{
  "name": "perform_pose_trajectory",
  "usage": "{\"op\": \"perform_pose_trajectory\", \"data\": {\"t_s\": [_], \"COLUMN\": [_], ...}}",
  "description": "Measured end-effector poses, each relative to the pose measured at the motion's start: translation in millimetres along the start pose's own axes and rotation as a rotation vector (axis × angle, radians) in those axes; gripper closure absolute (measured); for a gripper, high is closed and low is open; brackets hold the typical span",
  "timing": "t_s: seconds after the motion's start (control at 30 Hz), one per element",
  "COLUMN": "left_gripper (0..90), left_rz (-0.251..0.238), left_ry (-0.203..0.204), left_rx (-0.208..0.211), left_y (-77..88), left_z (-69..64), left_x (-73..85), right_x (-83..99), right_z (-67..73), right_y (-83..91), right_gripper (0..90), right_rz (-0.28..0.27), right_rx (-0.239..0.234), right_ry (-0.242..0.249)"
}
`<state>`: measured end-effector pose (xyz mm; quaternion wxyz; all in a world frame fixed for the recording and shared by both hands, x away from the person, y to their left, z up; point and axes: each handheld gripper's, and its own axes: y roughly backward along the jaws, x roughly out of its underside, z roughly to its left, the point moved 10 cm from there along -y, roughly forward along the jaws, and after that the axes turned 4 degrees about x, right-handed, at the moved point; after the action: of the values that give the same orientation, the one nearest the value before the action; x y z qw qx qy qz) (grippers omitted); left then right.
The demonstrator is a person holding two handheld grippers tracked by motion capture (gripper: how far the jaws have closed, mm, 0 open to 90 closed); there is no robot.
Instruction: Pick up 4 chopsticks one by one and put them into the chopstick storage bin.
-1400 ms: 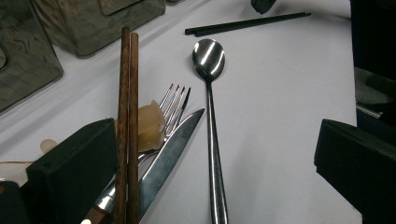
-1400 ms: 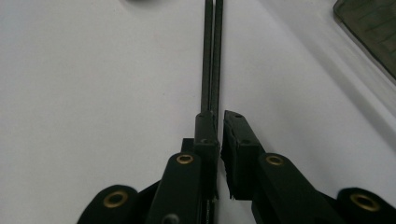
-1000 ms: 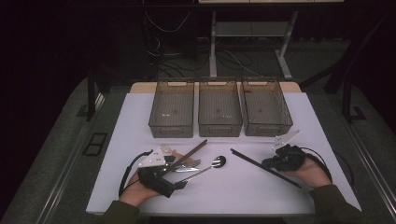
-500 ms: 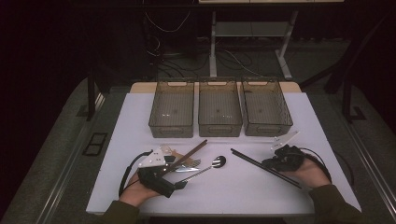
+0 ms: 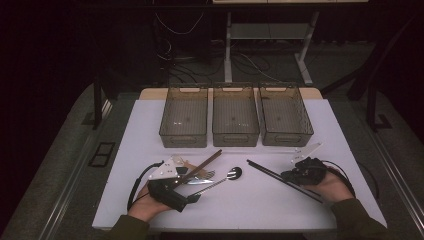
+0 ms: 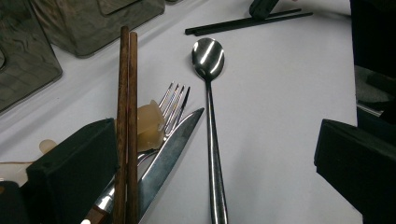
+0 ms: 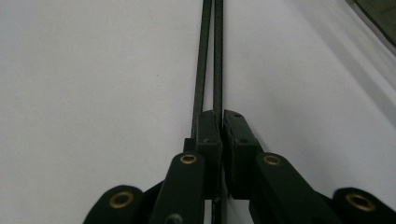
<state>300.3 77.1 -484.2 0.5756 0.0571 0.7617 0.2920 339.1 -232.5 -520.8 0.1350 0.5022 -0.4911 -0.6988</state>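
The black chopsticks lie on the white counter, right gripper jaws clamped on them near one end. They look light, stiff and slick; gripping mid-length should stop swinging. Left gripper jaws stand wide
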Motion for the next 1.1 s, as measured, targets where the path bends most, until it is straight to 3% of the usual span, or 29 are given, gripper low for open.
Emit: {"op": "perform_pose_trajectory", "data": {"t_s": [0.43,1.1], "left_gripper": [0.0,0.0], "left_rz": [0.0,-0.004], "left_ry": [-0.001,0.0], "left_rx": [0.0,0.0], "left_y": [0.0,0.4], "left_z": [0.0,-1.4], "left_x": [0.0,0.6], "right_x": [-0.6,-3.8], "right_z": [-4.5,-11.0], "right_y": [1.7,15.5], "right_gripper": [86.3,86.2], "right_rz": [-0.009,-0.07], "right_rx": [0.008,0.008], "right_ry": [-0.017,-0.058]}}
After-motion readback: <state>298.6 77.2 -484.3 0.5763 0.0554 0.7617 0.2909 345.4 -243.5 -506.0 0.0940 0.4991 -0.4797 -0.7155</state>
